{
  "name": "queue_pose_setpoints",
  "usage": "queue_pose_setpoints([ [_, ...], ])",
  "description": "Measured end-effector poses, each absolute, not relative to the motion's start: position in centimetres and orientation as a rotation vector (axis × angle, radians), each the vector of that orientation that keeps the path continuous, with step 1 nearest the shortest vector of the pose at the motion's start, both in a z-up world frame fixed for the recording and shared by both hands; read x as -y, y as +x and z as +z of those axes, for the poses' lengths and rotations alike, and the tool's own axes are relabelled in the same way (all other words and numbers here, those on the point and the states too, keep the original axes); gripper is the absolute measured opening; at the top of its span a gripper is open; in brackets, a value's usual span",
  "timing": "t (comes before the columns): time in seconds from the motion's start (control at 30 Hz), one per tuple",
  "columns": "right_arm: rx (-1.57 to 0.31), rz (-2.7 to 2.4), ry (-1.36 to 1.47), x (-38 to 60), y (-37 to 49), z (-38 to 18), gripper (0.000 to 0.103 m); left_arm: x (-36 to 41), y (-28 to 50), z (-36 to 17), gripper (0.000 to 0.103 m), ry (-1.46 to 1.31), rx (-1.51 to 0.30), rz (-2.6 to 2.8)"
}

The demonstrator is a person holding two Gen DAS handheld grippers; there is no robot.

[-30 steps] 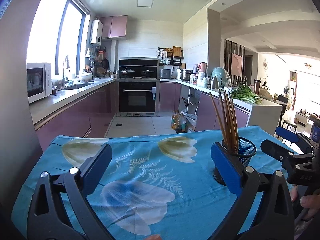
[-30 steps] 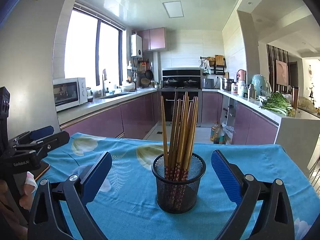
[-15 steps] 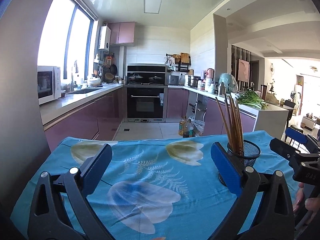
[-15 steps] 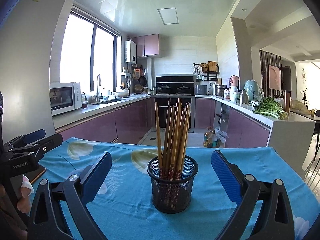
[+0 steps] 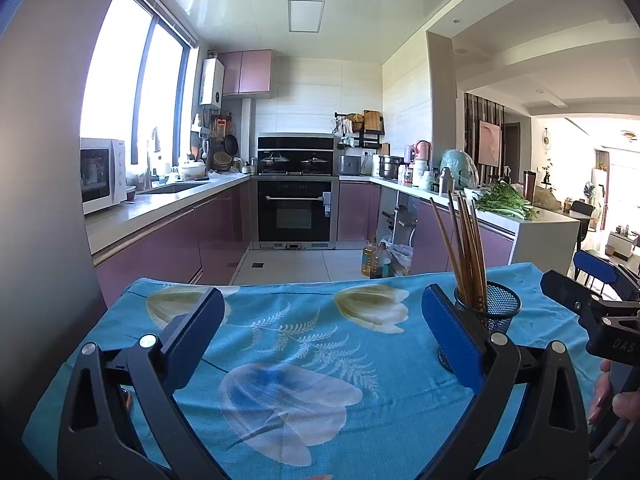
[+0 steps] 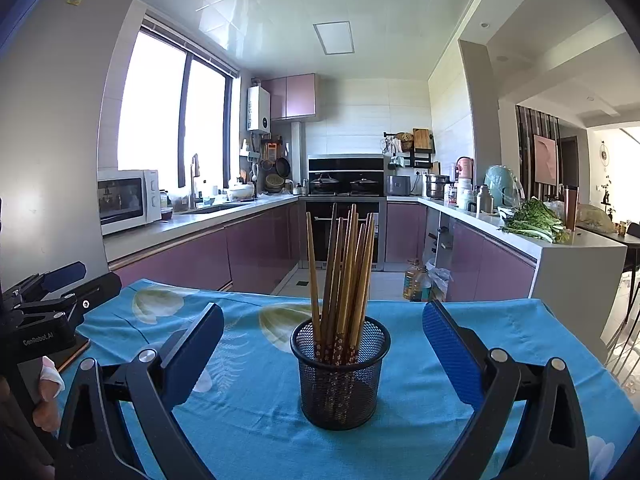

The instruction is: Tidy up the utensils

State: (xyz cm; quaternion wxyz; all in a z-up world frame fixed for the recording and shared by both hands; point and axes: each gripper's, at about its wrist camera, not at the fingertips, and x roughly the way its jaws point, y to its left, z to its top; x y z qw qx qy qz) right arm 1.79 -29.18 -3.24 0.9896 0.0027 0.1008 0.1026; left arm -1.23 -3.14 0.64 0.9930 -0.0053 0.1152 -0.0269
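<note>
In the right wrist view, the right gripper (image 6: 323, 354) fills the lower part of the frame, its jaws spread wide apart and holding nothing. Between the two blue pads (image 6: 448, 354), in the lower centre, stands a black mesh cup (image 6: 339, 376), upright on the desk (image 6: 512, 328), clear of both pads. A bundle of wooden chopsticks (image 6: 342, 276) stands in the cup, fanned slightly, thick ends up; the lower ends show a small flower pattern through the mesh. The desk is covered by a turquoise cloth printed with pale flowers and fern leaves.

At the left edge of this view the left gripper (image 6: 60, 284) appears from the side, above the cloth's left end, and part of a hand (image 6: 46, 396) shows below it.

In the left wrist view, the left gripper (image 5: 320, 340) also has its jaws wide apart, empty, over the cloth (image 5: 304, 360). The mesh cup (image 5: 490, 312) sits at the right of the frame, partly hidden behind the right-hand pad, with the chopsticks (image 5: 464, 248) rising above it. At the far right edge the right gripper (image 5: 592, 288) is seen from the side, with fingertips (image 5: 624, 404) below it.

Beyond the desk, both views show a kitchen: purple cabinets, a microwave (image 6: 128, 200) at left, a built-in oven (image 5: 295, 216) at centre, and leafy greens (image 6: 536, 220) on the counter at right.
</note>
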Motion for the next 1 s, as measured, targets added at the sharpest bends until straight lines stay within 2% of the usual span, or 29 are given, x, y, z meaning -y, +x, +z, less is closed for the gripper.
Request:
queue_pose_setpoints([
  [1.0, -0.194, 0.184, 0.006, 29.04, 1.98, -3.30, 0.096, 2.89, -1.69, 0.64, 0.097, -0.028, -0.225, -0.011],
])
